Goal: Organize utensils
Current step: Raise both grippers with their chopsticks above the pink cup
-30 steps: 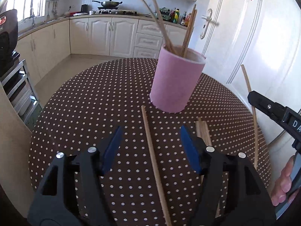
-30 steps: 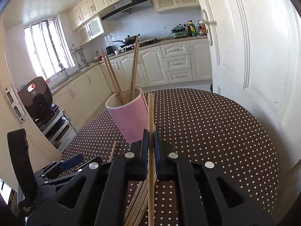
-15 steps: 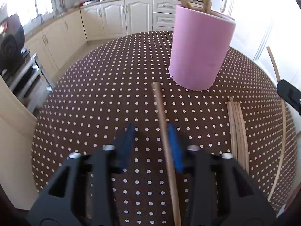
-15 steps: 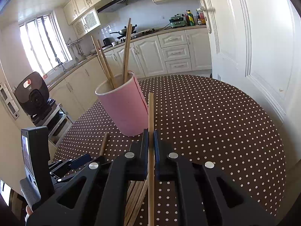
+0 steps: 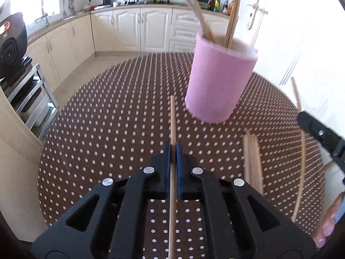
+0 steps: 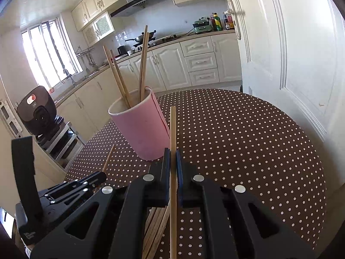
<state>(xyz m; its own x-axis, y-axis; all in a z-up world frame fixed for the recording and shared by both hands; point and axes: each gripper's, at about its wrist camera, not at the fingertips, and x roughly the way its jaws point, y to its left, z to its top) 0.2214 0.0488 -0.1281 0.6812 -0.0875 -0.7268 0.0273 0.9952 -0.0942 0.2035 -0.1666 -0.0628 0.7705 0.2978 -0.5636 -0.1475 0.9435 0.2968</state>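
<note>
- Since a second ago, my left tool [image 5: 173, 149] has gone from wide apart over a chopstick lying on the desk [image 5: 103, 133] to clamped tight on it; that stick [image 5: 172, 120] now sits between the blue pads.
- Half a second back the pads were only closing in on it, so this grasp is fresh.
- My right tool [image 6: 173, 157] has not changed: it is clamped on its own stick [image 6: 173, 127], as in both earlier views.
- To my mind both hands are now loaded, and the next step is dropping each stick into the pink cup [image 5: 220, 86].
- Left stick: long axis runs 6 to 12 in the left view, free end toward 12, ending just short of the cup's base, which stands at about 1 o'clock from the tip.
- Right stick: same 6-to-12 line in the right view, its tip overlapping the cup's right edge; the cup [image 6: 142, 127] lies at 11 o'clock.
- Four sticks already stand tilted in the cup.
- A loose bundle [image 5: 252, 157] lies on the desk at 3 o'clock of my left tool, not yet sorted.
- Both held sticks look close to level, so I judge each must be tipped upright before it can enter the rim.
</note>
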